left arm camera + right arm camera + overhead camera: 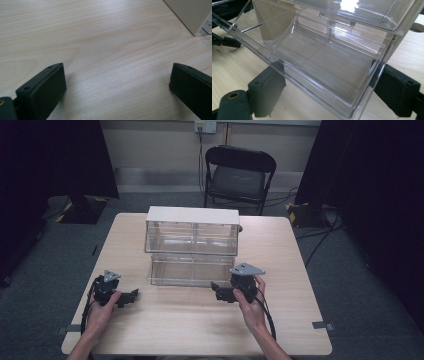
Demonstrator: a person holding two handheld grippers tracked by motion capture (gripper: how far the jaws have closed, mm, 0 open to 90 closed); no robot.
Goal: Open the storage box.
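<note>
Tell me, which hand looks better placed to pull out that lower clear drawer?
The right gripper, probably. Its open fingers already straddle the clear drawer corner. The left gripper hangs open over the bare table, apart from it.

Clear drawer between spread jaws

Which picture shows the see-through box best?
The high view: the whole clear box with its white top stands on the table. The right gripper view gives a close look into its clear front between the right tongs. The left gripper view catches one corner.
</note>
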